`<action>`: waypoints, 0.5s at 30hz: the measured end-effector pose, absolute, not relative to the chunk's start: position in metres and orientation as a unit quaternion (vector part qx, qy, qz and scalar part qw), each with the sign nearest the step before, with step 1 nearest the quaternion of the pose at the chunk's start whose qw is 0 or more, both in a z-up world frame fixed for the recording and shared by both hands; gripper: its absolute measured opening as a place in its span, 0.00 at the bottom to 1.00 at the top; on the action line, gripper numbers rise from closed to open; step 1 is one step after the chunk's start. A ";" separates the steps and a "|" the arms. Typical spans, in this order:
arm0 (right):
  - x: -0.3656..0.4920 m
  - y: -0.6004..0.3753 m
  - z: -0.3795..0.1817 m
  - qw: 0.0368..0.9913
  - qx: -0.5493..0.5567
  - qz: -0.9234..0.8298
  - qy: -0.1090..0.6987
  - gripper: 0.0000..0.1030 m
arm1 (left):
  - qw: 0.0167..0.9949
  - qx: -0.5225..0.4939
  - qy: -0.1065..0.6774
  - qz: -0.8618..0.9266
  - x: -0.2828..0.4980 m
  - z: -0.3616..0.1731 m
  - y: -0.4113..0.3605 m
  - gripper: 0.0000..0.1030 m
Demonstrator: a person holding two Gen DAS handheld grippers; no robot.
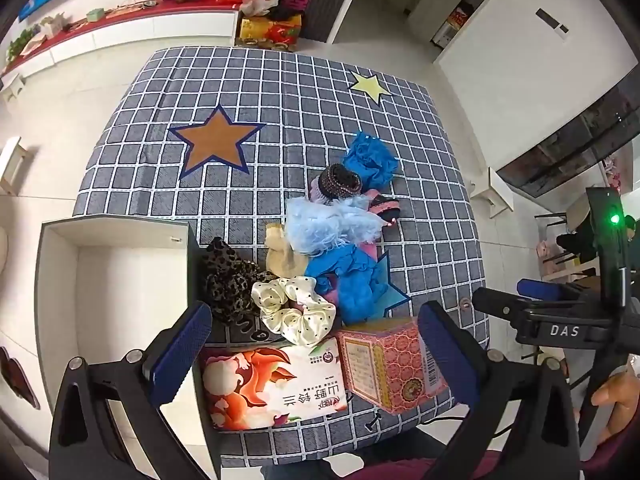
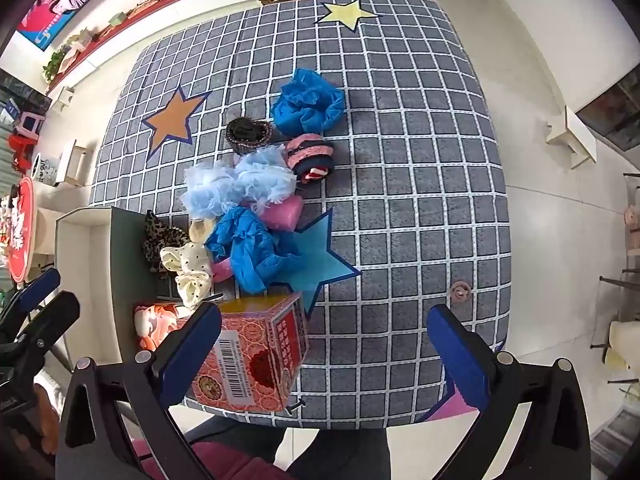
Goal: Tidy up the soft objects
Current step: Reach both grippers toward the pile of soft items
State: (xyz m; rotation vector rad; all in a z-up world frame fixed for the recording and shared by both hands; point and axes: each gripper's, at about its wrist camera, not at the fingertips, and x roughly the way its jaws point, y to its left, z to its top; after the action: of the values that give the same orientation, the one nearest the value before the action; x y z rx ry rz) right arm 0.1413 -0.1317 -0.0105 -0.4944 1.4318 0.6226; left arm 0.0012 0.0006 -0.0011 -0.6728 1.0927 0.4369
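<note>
A pile of soft things lies on the grey checked cloth (image 1: 280, 80): a cream polka-dot scrunchie (image 1: 296, 312), a leopard scrunchie (image 1: 230, 280), a light blue fluffy piece (image 1: 332, 224), blue crumpled pieces (image 1: 352, 276) (image 1: 370, 158) and dark knitted rolls (image 1: 340, 182). The pile also shows in the right wrist view (image 2: 240, 188). An open white box (image 1: 116, 280) stands at the left. My left gripper (image 1: 316, 356) is open above a tissue pack (image 1: 272, 384) and a pink carton (image 1: 392, 364). My right gripper (image 2: 328, 352) is open beside the carton (image 2: 256, 356).
A small pink round thing (image 2: 460, 291) lies on the cloth at the right. White stools (image 2: 572, 136) stand on the floor around the table. A red shelf with plants (image 1: 132, 12) runs along the far wall.
</note>
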 end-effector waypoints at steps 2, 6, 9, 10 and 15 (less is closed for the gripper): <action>0.141 -0.127 -0.011 0.679 -0.220 0.281 0.641 1.00 | 0.780 -0.304 0.508 0.202 0.004 -0.003 0.001 1.00; 0.141 -0.118 -0.015 0.676 -0.223 0.280 0.644 1.00 | 0.778 -0.312 0.512 0.187 0.004 -0.008 0.012 1.00; 0.143 -0.118 -0.017 0.667 -0.229 0.278 0.652 1.00 | 0.775 -0.315 0.515 0.186 0.005 -0.012 0.008 1.00; 0.143 -0.118 -0.018 0.667 -0.230 0.277 0.653 1.00 | 0.777 -0.313 0.515 0.184 0.001 -0.015 0.005 1.00; 0.145 -0.111 -0.022 0.672 -0.230 0.276 0.647 1.00 | 0.776 -0.306 0.520 0.186 0.007 -0.014 0.015 1.00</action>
State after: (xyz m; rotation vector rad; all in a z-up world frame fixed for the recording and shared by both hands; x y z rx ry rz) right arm 0.1449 -0.1107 -0.0222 -0.5188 1.4569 0.6225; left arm 0.0071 0.0151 -0.0142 -0.6616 1.1244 0.4034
